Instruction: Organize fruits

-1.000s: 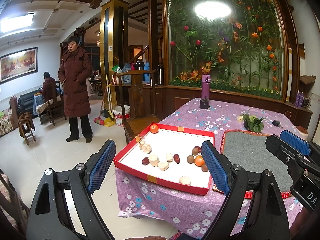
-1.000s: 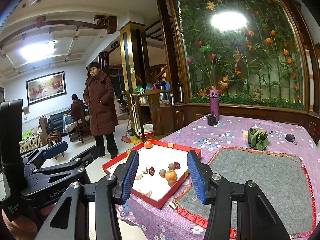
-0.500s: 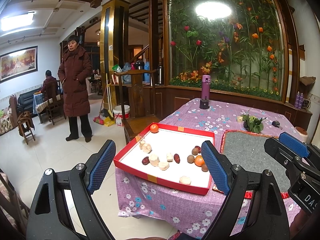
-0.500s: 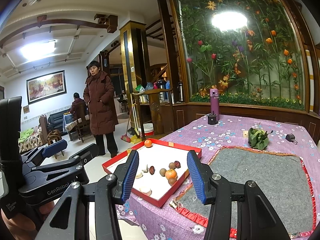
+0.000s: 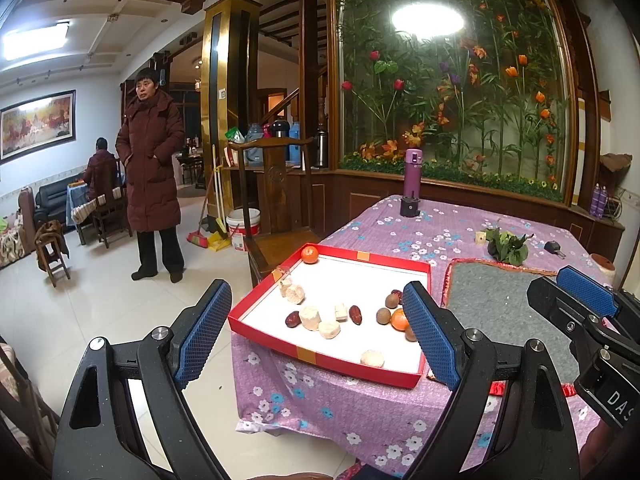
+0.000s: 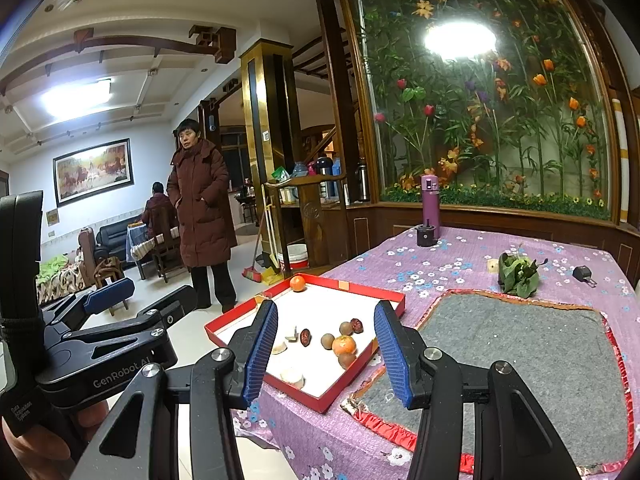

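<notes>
A red-rimmed white tray (image 5: 320,360) (image 6: 320,400) lies at the near left corner of the table. It holds an orange (image 5: 309,254) (image 6: 297,283) at its far corner, another orange (image 5: 398,319) (image 6: 344,345), brown round fruits (image 5: 383,315), red dates (image 5: 355,314) and several pale chunks (image 5: 310,317). My left gripper (image 5: 316,336) is open and empty, in front of the tray and short of it. My right gripper (image 6: 326,354) is open and empty, also short of the tray.
A grey felt mat (image 6: 520,360) with red trim lies right of the tray on the purple floral cloth (image 5: 440,228). A purple flask (image 5: 412,174), a leafy bunch (image 6: 518,274) and a small dark object (image 6: 582,273) stand farther back. A woman (image 5: 150,184) stands on the floor at left.
Both grippers have barely shifted; the view stays nearly the same. Nothing was taken hold of or let go.
</notes>
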The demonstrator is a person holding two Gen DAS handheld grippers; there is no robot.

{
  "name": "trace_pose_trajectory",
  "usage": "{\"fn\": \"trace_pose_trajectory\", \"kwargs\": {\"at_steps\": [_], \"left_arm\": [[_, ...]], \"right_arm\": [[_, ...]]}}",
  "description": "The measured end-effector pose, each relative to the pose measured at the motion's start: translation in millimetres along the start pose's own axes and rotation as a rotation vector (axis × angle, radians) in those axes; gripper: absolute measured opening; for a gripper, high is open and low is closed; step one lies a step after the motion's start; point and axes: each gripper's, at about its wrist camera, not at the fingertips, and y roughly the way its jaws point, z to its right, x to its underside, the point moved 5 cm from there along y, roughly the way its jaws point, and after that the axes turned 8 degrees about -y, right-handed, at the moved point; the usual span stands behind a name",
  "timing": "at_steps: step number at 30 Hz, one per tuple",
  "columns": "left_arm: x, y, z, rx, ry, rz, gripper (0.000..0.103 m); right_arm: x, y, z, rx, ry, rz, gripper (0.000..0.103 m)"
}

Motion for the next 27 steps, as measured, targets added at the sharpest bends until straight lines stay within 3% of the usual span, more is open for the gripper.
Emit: {"fn": "trace_pose_trajectory", "kwargs": {"at_steps": [27], "left_arm": [[5.5,-3.9,1.4,0.009,-0.01,-0.008,0.088]], "right_arm": [[6.8,3.4,-2.4,-0.009,-0.011,-0.016,0.048]]}}
